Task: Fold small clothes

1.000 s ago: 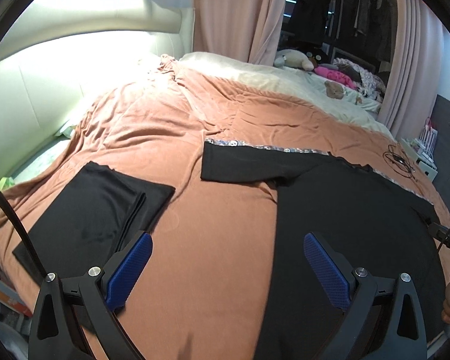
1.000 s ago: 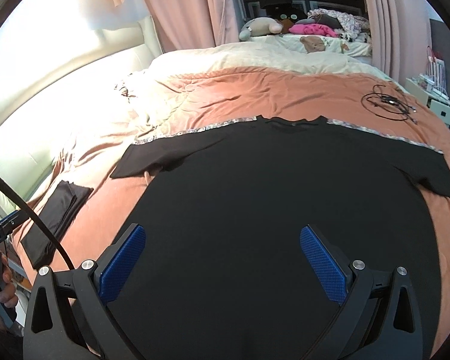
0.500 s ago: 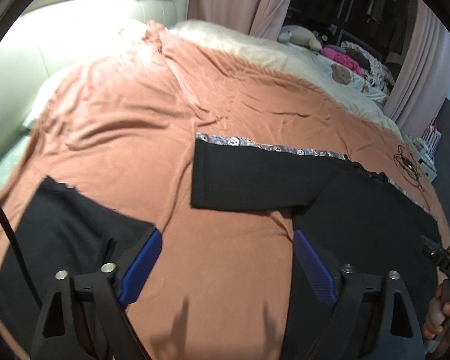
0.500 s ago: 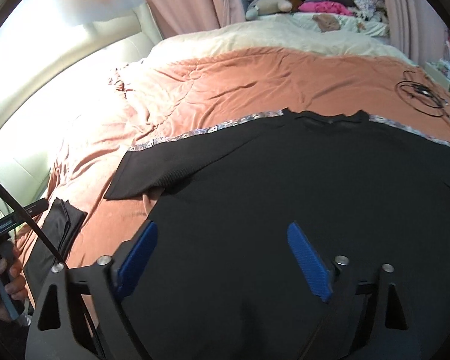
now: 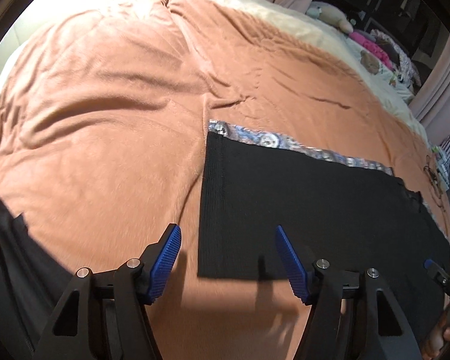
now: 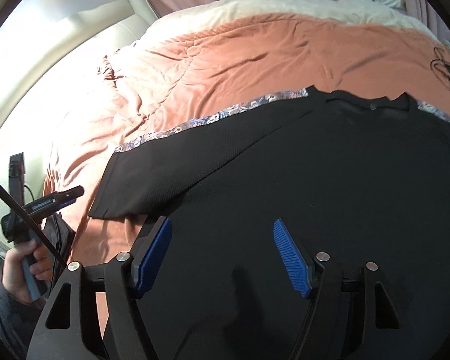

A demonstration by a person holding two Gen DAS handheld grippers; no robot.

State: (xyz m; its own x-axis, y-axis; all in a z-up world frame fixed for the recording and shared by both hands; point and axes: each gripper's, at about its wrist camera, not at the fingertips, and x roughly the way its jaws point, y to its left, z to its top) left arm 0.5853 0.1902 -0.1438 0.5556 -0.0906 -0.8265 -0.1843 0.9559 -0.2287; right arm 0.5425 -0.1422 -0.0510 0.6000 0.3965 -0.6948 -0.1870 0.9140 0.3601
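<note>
Having dropped closer over the last second, the left gripper (image 5: 226,240), jaws spread and empty, is nearing the black T-shirt's sleeve (image 5: 270,198) to begin folding.

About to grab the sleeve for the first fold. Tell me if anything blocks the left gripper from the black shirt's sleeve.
Nothing visible does. The left gripper is open, with only bare orange blanket between it and the sleeve of the black shirt, which lies flat.
</note>
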